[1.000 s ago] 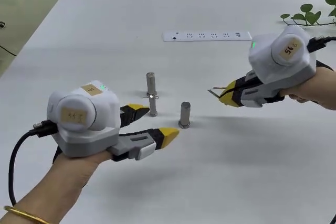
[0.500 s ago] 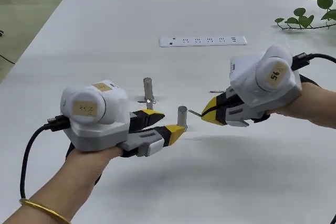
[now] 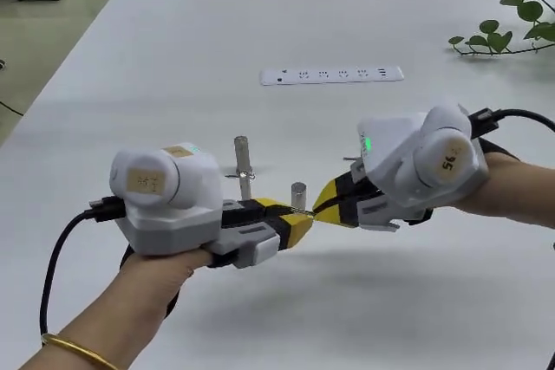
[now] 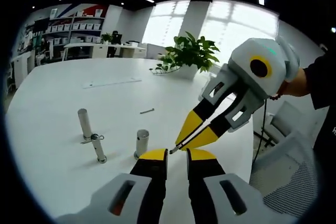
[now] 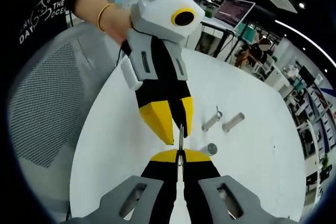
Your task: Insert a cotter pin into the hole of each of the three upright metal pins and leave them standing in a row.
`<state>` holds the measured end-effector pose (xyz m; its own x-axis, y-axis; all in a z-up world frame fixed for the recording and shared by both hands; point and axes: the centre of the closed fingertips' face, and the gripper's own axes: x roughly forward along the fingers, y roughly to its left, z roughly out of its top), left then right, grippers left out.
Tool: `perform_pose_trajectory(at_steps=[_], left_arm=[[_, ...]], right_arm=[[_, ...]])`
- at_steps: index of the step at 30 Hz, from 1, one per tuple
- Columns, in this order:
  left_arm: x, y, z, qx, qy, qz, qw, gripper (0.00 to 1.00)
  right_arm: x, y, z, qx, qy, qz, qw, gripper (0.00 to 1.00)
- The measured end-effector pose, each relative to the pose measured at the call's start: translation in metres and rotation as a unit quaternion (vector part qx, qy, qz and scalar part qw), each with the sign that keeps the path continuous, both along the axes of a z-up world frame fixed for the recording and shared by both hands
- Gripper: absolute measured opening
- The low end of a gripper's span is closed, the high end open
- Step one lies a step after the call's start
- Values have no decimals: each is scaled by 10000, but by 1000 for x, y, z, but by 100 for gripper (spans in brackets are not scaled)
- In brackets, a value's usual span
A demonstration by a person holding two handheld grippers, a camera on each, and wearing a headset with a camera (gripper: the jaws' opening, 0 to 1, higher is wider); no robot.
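Three upright metal pins stand mid-table: a far pin, a middle pin with a cotter pin through it, and a near pin. My right gripper is shut on a thin cotter pin and points left. The left gripper faces it tip to tip, just in front of the near pin. Its jaws stand slightly apart, and the held cotter pin's free end sits in the gap between them.
A white power strip lies further back on the white table. A loose cotter pin lies on the table beyond the metal pins. A green plant hangs over the far right edge.
The two grippers have come together over the near pin. My right gripper carried its cotter pin leftward to the left gripper's tips, and the left gripper's jaws have narrowed.
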<state>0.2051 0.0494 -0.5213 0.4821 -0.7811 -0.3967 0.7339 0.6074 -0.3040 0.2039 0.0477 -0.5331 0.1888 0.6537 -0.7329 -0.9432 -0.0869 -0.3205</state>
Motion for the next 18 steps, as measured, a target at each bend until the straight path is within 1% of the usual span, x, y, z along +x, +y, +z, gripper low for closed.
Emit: perform_pose_trajectory(at_steps=[3, 5, 7, 10, 11, 13, 18], left_arm=[[-1, -2, 1, -70, 56, -7, 10000, 8], [-1, -2, 1, -81, 78, 1, 9999, 7], [-1, -1, 0, -89, 105, 19, 9999, 6], [-1, -1, 0, -117, 154, 32, 9998, 6], [-2, -1, 0, -145, 216, 42, 9997, 6], [-2, -1, 0, -183, 273, 55, 9994, 5], [-3, -1, -2, -163, 339, 66, 9993, 3]], right_arm=[[-2, 2, 1, 16, -22, 62, 10000, 0], [-2, 3, 3, -23, -166, 146, 9998, 0], [-2, 3, 4, -44, -252, 160, 9995, 0], [-3, 3, 5, -48, -287, 183, 9994, 0], [-3, 3, 5, -63, -313, 205, 9993, 0], [-4, 3, 5, -102, -349, 232, 9991, 0], [-6, 4, 4, -146, -395, 308, 9986, 0]])
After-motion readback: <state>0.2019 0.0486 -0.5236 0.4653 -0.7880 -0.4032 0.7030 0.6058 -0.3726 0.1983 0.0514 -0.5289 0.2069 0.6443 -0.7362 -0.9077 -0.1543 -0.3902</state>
